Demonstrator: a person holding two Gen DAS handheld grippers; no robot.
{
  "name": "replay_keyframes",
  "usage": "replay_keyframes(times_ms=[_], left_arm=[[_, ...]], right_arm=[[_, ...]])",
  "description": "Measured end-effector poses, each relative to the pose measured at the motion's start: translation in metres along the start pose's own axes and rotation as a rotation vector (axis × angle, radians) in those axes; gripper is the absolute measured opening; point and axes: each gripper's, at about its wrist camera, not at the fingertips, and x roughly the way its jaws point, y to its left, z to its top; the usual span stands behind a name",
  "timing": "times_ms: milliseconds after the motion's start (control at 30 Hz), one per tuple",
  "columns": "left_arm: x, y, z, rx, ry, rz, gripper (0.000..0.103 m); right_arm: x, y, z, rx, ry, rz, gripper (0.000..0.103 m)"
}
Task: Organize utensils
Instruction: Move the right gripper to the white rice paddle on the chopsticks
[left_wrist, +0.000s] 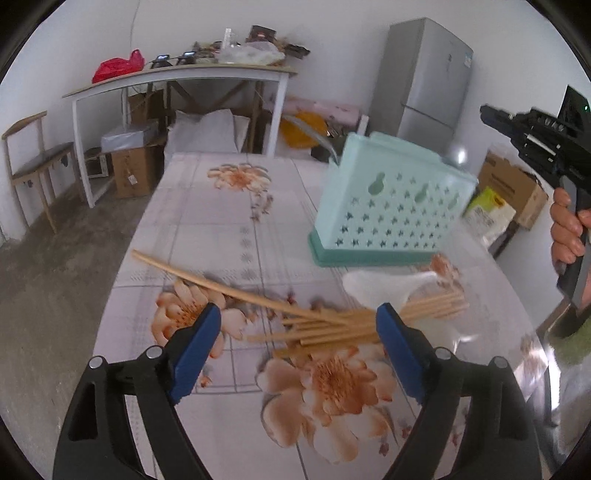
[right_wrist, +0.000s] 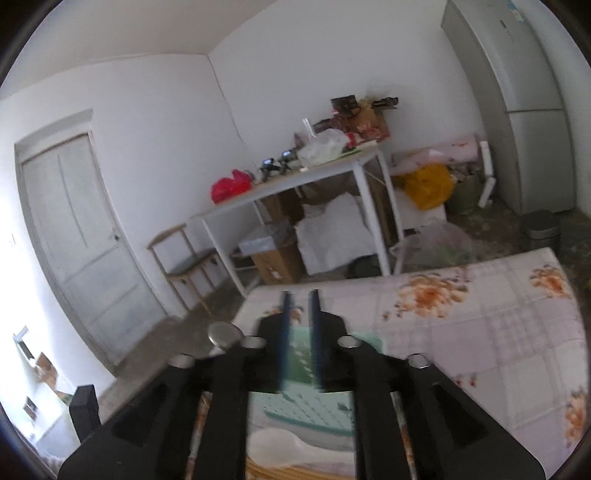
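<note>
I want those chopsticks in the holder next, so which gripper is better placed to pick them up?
Left. The left gripper is wide open and angled down right over the chopsticks. The right gripper is barely open, above the green utensil holder.

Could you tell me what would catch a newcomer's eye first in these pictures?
Probably the pale green perforated utensil holder, standing on the floral tablecloth. In front of it lies a loose pile of wooden chopsticks, which the wide-open left tool hovers over. A grey fridge stands against the far wall.
</note>
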Motion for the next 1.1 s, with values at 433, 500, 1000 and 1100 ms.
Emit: replay_keyframes(times_ms=[433,500,1000,1100], left_arm=[[0.018,-0.005,0.001,0.075,0.061,0.033,0.097],[0.021,-0.004,-0.001,0.082,0.084,0.019,0.097],[0.025,0.002,-0.009,0.017,0.122,-0.039,0.097],[0.023,0.003,-0.009,0.023,0.102,-0.049,0.097]], right_arm=[[-0.056,0.046,-0.083,-0.154,0.143,-0.086,0.047],[-0.046,0.052,-0.106,-0.181,0.231,-0.094,0.047],[0.013,0.084,-0.201,-0.699,0.545,-0.320,0.037],[0.022,0.088,-0.211,-0.795,0.556,-0.347,0.033]])
